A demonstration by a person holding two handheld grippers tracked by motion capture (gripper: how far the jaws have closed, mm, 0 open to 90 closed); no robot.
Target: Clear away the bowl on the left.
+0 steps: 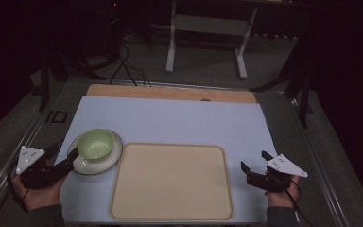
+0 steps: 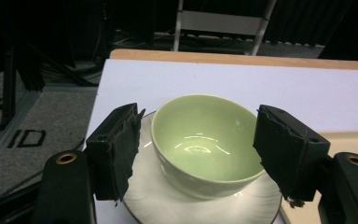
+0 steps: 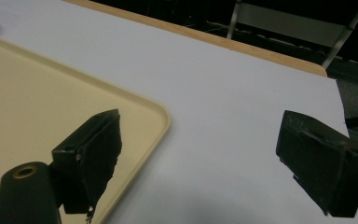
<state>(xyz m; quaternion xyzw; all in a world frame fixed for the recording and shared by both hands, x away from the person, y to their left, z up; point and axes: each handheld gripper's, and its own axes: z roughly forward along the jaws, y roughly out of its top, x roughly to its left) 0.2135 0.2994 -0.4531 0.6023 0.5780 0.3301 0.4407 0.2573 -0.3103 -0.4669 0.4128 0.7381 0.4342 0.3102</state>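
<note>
Bowl (image 2: 205,144) on saucer (image 2: 200,203), straddled by my released left gripper (image 2: 200,154): I'd clench squarely across its walls; right gripper (image 3: 214,158) idles, released.

My left gripper (image 1: 71,158) and right gripper (image 1: 254,164) are black, and each carries a grey three-cornered plate with white dots on top. Thin black cables trail back past my dark sleeves. My jaws wear frayed black pads (image 2: 123,149), with a brass-ringed screw hole behind each.
</note>
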